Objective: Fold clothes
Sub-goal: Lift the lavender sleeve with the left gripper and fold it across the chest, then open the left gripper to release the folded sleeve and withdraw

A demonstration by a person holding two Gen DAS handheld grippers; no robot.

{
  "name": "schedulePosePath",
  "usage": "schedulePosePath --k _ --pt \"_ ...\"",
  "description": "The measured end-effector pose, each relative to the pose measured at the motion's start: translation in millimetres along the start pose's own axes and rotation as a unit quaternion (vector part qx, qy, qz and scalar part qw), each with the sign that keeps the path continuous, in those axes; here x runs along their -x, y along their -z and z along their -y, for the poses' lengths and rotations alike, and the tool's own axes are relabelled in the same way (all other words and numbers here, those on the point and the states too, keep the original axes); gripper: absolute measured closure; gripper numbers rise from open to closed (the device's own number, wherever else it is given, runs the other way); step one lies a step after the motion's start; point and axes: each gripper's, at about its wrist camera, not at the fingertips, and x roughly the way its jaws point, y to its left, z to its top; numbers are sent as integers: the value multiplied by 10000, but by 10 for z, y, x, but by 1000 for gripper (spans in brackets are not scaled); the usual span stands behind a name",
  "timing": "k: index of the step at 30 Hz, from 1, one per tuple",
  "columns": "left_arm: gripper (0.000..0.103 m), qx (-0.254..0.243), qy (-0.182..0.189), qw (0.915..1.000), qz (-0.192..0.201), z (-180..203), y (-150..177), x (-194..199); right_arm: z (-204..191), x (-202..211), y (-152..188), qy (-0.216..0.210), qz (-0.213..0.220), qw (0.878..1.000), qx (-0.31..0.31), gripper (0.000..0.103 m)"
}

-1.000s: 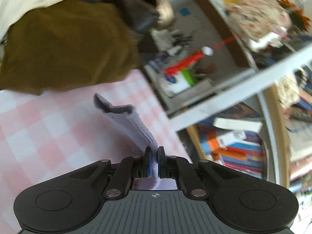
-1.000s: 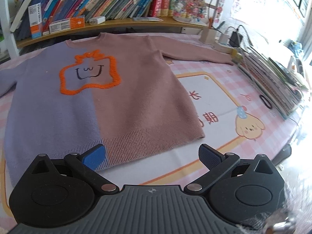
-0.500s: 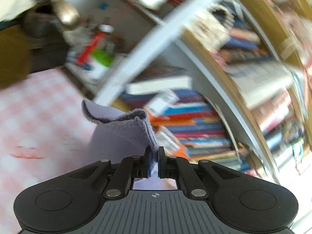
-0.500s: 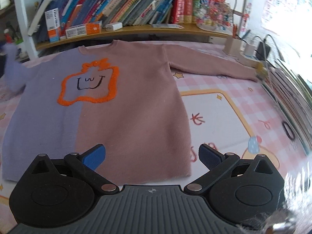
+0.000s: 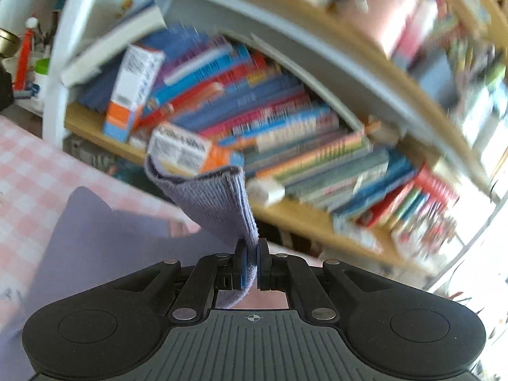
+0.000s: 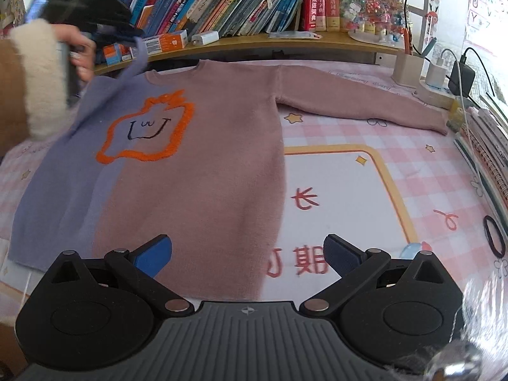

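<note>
A half lilac, half dusty-pink sweater (image 6: pixel 203 165) with an orange-outlined face lies flat on the pink checked tablecloth (image 6: pixel 428 171). My left gripper (image 5: pixel 250 254) is shut on the ribbed cuff of the lilac sleeve (image 5: pixel 216 200), holding it up in the air. In the right wrist view the same gripper (image 6: pixel 95 19) shows at the upper left in a person's hand, with the lilac sleeve (image 6: pixel 127 73) hanging from it above the sweater's shoulder. My right gripper (image 6: pixel 247 252) stands open above the sweater's hem, gripping nothing. The pink sleeve (image 6: pixel 365 104) lies stretched out to the right.
A wooden bookshelf (image 6: pixel 254 39) packed with books runs along the table's far edge. A charger, cables and a pencil cup (image 6: pixel 408 68) stand at the back right. Stacked notebooks (image 6: pixel 489 146) and a black hair tie (image 6: pixel 493 235) lie along the right side.
My left gripper has carried the lilac sleeve up and to the right, from over the bare tablecloth to the sweater's shoulder, rolling as it went. The right gripper drifted right along the hem, still open.
</note>
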Motion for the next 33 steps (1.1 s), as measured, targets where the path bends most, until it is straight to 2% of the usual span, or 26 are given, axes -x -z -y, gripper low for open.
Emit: schedulePosePath --k 4,8,11,14,17,19,21,22,25,27,30,33 --pt "99 -264 -154 9992 -239 148 195 -145 188 -6 38 78 -45 9999 -135 0" --pt "98 -763 -380 9951 -506 305 358 -278 315 4 79 117 -71 9997 -222 0" --pt "96 -1354 -545 9861 -799 436 511 -355 377 12 95 130 -71 9995 -273 0" --pt "90 -1948 -578 9726 -1125 551 676 -419 420 11 88 132 -59 9994 -327 0" --pt "76 -2378 -380 9616 -1318 616 780 -348 432 -9 63 98 -38 9993 -345 0" --pt "54 -2508 -47 9576 -1418 616 814 -200 426 -31 36 49 -21 9994 -345 0" --pt "47 -2600 184 9561 -1339 566 831 54 415 -53 8 -11 -6 9994 -336 0" --pt "47 -2583 179 9576 -1265 511 832 194 408 -68 -6 -45 -3 9994 -330 0" --pt "47 -2222 -127 9697 -1007 187 819 634 391 -130 -48 -113 -31 9993 -358 0" --pt "47 -2045 -665 9726 -888 -106 811 902 392 -175 -72 -120 -72 9991 -401 0" --pt "47 -1894 -1520 9662 -859 -552 858 1251 396 -240 -113 -127 -136 9987 -473 2" --pt "48 -1590 -1962 9633 -904 -937 936 1538 388 -290 -140 -134 -220 9984 -497 3"
